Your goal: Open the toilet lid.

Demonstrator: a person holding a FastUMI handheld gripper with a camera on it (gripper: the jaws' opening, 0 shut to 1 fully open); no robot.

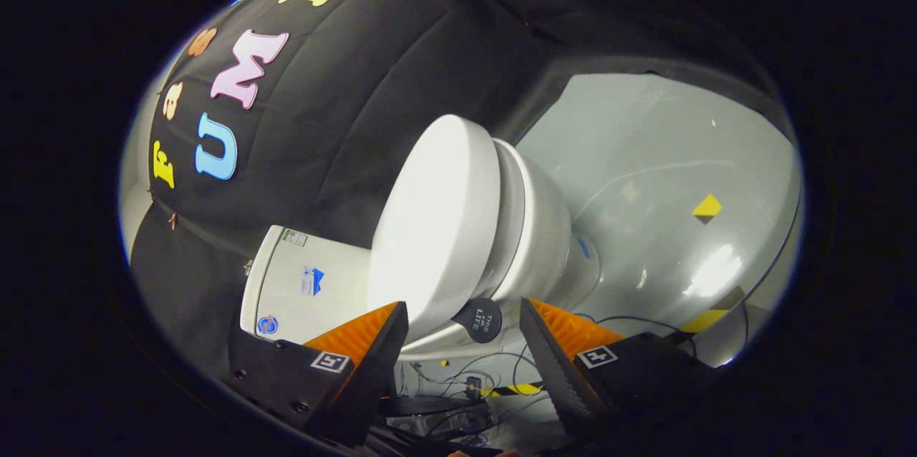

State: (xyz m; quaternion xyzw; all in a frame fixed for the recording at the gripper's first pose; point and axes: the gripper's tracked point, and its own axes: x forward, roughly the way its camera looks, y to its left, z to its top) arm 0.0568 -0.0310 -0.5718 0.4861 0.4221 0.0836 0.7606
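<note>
A white toilet appears tilted in the gripper view, with its lid lying down on the seat and bowl. The tank stands behind it against the black cloth wall. A small round black tab sticks out from the lid's front edge. My gripper is open, its fingertips on either side of that tab. The tab sits in the gap, with space between it and each finger, slightly nearer the right finger than the left finger.
A glossy grey floor spreads beside the bowl, marked with a yellow square and yellow tape. Loose cables and black-and-yellow tape lie on the floor under the fingers. The black cloth wall stands behind the tank.
</note>
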